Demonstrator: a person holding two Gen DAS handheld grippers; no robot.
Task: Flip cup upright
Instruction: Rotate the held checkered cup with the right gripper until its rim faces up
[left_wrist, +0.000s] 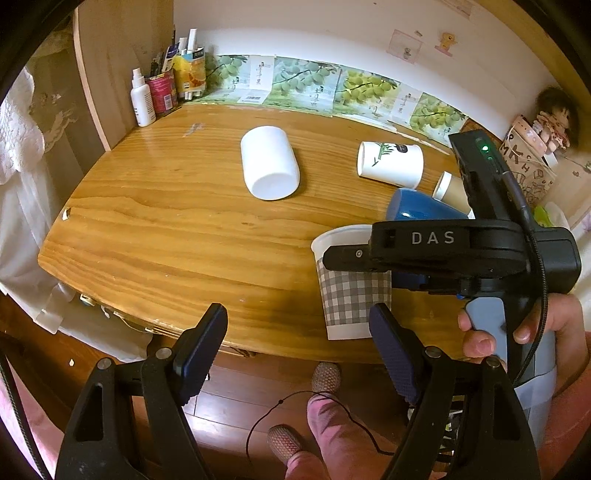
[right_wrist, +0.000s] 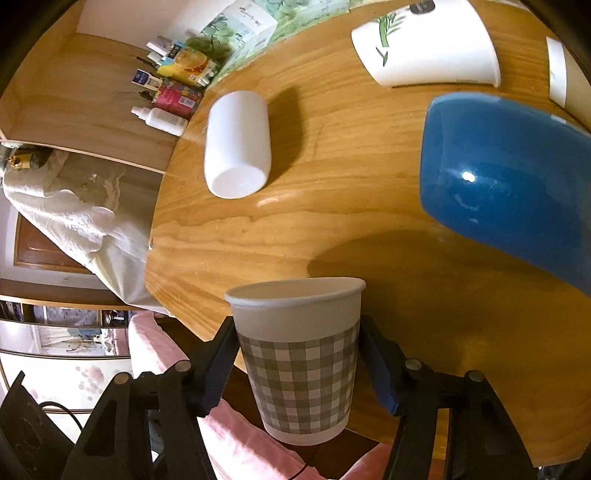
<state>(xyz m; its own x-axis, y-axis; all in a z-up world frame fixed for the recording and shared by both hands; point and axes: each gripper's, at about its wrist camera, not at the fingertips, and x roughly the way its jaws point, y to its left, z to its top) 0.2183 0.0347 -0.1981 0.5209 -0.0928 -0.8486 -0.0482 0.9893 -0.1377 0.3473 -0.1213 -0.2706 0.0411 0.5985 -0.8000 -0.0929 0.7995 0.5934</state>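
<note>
A grey-checked paper cup (right_wrist: 299, 362) stands mouth up, held between the pads of my right gripper (right_wrist: 297, 365), which is shut on its sides near the table's front edge. It also shows in the left wrist view (left_wrist: 351, 291), with the right gripper's black body (left_wrist: 443, 251) across its rim. My left gripper (left_wrist: 295, 354) is open and empty, just off the front edge of the wooden table (left_wrist: 166, 221). A white cup (left_wrist: 269, 162), a white cup with a plant print (left_wrist: 391, 162), a blue cup (left_wrist: 417, 206) and a tan cup (left_wrist: 452, 190) lie on their sides.
Bottles and cans (left_wrist: 162, 88) stand at the table's back left corner. Fruit-print boxes (left_wrist: 314, 85) line the back wall. A doll and a cardboard box (left_wrist: 535, 147) sit at the far right. A white cloth (left_wrist: 22, 147) hangs left of the table.
</note>
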